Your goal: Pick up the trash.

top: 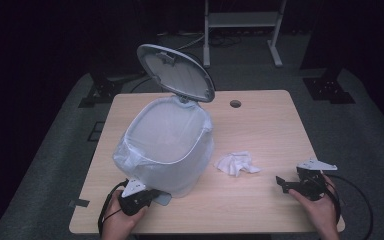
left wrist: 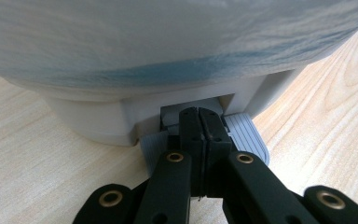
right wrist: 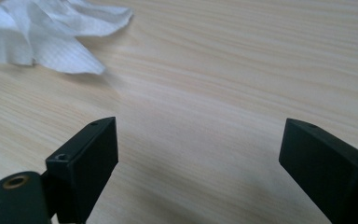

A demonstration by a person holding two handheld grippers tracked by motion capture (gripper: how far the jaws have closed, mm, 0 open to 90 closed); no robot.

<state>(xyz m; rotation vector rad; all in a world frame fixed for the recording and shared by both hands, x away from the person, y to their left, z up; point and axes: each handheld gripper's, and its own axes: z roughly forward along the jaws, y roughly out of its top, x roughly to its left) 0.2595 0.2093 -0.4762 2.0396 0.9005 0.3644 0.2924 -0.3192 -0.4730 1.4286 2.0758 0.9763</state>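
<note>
The left gripper [left wrist: 199, 128], fingers clenched together, seemingly presses the pedal [left wrist: 247, 133] at the bin [top: 167, 145] base, propping its lid [top: 177, 72] up, while the right gripper [top: 286, 184], fingers released, waits right of the tissue [top: 237, 163] beside the bin.

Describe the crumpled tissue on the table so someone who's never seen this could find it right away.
Start at the lined pedal bin with its lid up on the wooden table. Just right of its base lies the crumpled tissue, between the bin and the right tool. It is the only loose white scrap on the bare wood.
</note>
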